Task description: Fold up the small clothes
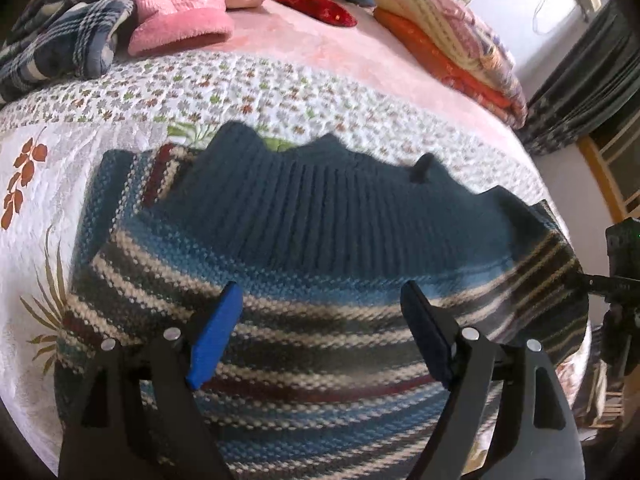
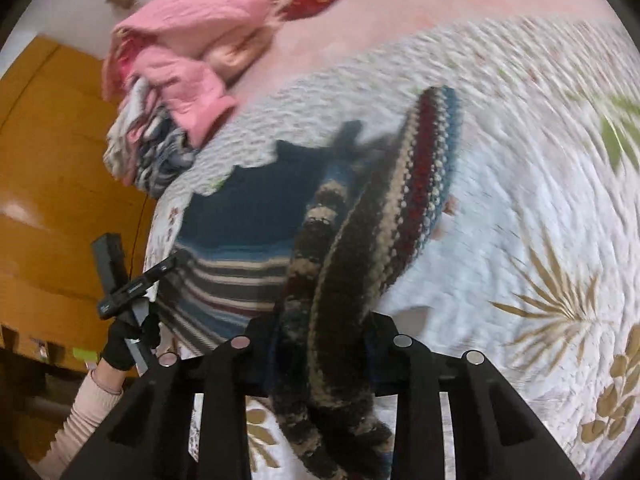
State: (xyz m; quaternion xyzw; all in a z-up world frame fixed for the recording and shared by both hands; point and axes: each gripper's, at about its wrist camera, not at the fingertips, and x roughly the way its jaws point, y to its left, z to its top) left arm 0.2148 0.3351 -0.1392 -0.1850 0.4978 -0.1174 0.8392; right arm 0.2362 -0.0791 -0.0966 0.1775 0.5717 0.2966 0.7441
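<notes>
- We see the left gripper (image 1: 322, 332) with its jaws spread wide, holding nothing, poised just above the striped sweater (image 1: 304, 264).
- The right gripper (image 2: 320, 344) is clamped on the sweater's striped sleeve (image 2: 384, 216), lifted off the quilt (image 2: 520, 220).
- The sweater lies near the bed's front edge; a pink garment (image 1: 180, 12) sits toward the far edge.

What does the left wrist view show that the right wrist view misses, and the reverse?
Left wrist only: the open left gripper above the striped sweater, its ribbed dark collar, and stacked folded blankets. Right wrist only: the right gripper shut on a bunched part of the sweater, an orange wooden door, and the gloved left hand. Both: the sweater, floral quilt, pink garment.
</notes>
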